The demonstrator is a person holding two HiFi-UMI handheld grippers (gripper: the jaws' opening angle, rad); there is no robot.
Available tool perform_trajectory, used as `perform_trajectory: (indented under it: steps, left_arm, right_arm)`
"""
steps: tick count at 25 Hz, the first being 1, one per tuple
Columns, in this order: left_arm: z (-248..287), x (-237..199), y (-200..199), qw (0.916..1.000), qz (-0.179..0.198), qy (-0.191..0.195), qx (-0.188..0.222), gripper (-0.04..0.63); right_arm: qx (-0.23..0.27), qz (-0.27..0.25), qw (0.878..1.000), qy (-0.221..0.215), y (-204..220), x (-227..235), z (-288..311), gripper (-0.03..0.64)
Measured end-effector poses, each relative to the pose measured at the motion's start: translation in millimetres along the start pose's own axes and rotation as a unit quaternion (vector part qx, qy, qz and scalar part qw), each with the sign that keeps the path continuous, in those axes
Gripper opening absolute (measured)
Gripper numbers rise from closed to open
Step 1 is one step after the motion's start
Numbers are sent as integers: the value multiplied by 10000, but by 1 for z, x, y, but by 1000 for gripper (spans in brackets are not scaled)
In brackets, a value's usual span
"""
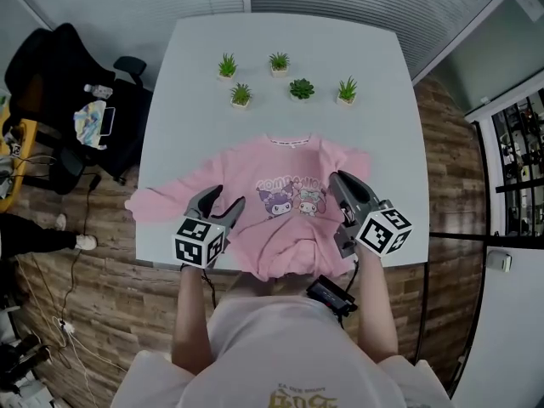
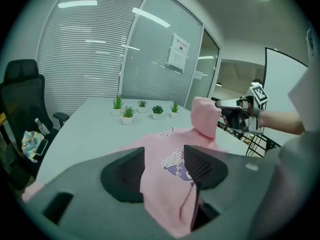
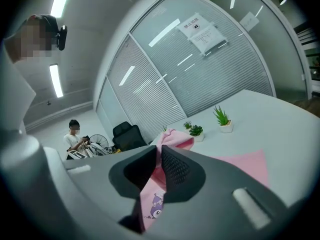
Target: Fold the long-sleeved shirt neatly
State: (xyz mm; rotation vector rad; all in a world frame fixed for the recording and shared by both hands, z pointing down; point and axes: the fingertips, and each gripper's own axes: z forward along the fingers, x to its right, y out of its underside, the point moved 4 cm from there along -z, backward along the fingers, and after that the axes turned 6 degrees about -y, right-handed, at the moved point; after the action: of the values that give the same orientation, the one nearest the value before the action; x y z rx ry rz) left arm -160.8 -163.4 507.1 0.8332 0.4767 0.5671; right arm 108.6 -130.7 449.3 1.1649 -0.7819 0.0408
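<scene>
room: office with glass walls and slatted blinds, a wood-plank floor [image 1: 442,168] and a black office chair [image 1: 59,83] off to the left.
counter: white counter [image 1: 170,100], with the person standing at its near edge.
plants: five small potted plants [image 1: 301,88] grouped at the far side, well apart from the shirt.
shirt: pink shirt [image 1: 280,228] lies front up on the near half of the counter, collar toward the plants, cartoon print on the chest, hem at the near edge.
other sleeve: other sleeve [image 1: 161,201] lies flat, stretched toward the counter's left edge.
left gripper: left gripper [image 1: 226,196] sits over the shirt's lower left side; its fingers [image 2: 122,176] stand wide, with pink cloth between them and not pinched.
right gripper: right gripper [image 1: 338,179] is at the shirt's right side; its fingers [image 3: 182,171] are narrow and clamped on the sleeve [image 2: 205,119], held up off the counter in a rounded fold.
</scene>
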Motion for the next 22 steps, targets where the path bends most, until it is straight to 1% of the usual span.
perform_trajectory:
  steps: [13, 19, 22]
  left_arm:
    - [-18, -40, 18, 9993, -244, -297, 5, 273]
    - [-17, -55, 32, 9986, -396, -359, -37, 275]
    - [-13, -63, 43, 9978, -520, -387, -107, 275]
  right_arm:
    - [-408, -219, 9979, -442, 22, -37, 57, 46]
    - [-839, -205, 9946, -569, 56, -36, 89, 48]
    - [-1111, -176, 9922, -535, 79, -28, 107, 49]
